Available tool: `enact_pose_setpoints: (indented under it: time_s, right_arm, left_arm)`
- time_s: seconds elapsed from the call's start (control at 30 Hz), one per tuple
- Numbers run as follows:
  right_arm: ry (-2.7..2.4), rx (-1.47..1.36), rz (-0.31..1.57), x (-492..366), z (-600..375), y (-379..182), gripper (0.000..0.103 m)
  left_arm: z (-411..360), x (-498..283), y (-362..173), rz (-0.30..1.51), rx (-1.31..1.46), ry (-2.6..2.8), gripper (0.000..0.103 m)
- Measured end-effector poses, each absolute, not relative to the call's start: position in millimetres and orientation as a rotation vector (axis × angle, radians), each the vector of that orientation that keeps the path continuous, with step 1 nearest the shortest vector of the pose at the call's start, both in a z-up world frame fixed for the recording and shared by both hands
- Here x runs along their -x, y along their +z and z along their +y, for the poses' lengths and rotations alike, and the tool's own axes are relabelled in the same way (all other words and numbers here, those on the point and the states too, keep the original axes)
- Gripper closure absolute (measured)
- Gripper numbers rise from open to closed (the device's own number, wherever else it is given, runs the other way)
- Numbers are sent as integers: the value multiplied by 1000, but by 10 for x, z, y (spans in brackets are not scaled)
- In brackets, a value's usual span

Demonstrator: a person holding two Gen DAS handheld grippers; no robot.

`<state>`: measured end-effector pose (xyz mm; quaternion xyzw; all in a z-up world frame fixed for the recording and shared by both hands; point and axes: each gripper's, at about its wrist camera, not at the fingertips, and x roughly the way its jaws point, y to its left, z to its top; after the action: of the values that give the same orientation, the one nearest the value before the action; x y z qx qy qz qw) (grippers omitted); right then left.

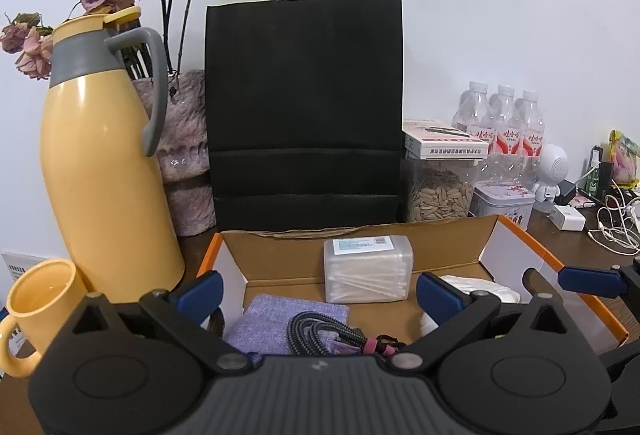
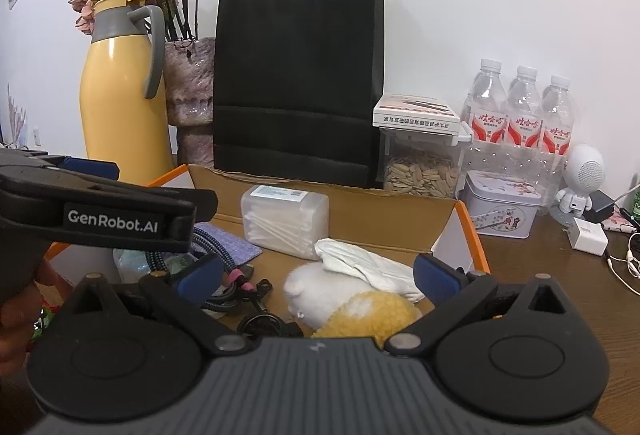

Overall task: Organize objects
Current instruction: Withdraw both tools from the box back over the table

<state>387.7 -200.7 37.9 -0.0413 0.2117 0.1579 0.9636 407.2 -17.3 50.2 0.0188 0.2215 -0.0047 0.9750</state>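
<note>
Left wrist view: both tongs gape empty—left tongs [image 1: 318, 291] hide the cable's [image 1: 316, 331] end (right tongs [image 2: 318, 277]).

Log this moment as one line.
left gripper: open, over cardboard box | right gripper: open, empty | box holds cotton swabs, cable, plush toy

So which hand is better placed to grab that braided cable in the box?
Probably the left gripper: the braided cable lies directly below its open fingers, while the right gripper hangs over the plush toy.
</note>
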Motion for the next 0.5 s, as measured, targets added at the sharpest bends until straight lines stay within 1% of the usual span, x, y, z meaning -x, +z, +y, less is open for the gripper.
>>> enact_pose_setpoints:
  time_s: [0.5]
  right_arm:
    - [308,92,421,-3697,-2068,406,0]
  left_arm:
    - [-131,-3784,534,410,-27,-27,0]
